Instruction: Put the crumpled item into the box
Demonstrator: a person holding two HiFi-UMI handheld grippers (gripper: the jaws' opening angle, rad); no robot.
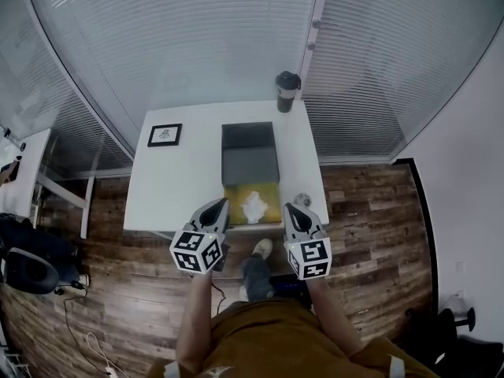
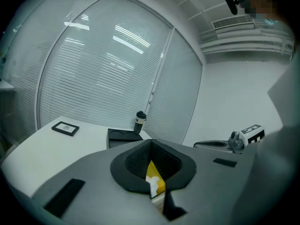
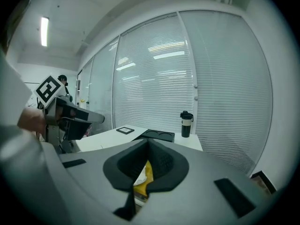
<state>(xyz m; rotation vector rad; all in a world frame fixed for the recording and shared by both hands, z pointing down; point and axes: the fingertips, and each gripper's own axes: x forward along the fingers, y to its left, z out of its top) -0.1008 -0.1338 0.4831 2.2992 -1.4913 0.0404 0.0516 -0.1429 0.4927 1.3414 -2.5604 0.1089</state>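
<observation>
A white crumpled item (image 1: 254,205) lies on a yellow mat (image 1: 272,192) at the near edge of the white table (image 1: 181,187). Just behind the mat stands the dark box (image 1: 249,152). My left gripper (image 1: 220,205) hovers at the table's edge, left of the crumpled item, with its jaws shut and empty. To the item's right my right gripper (image 1: 289,209) is also shut and holds nothing. Through the notch of the left gripper (image 2: 157,197) I see the crumpled item (image 2: 153,182) on the yellow mat (image 2: 159,184). The right gripper (image 3: 133,196) shows the same crumpled item (image 3: 139,176).
A black tumbler (image 1: 287,91) stands at the table's far edge, and a framed picture (image 1: 164,135) lies at the far left. A small round object (image 1: 302,200) sits right of the mat. Blinds cover the glass walls behind. An office chair (image 1: 27,266) stands on the wood floor at left.
</observation>
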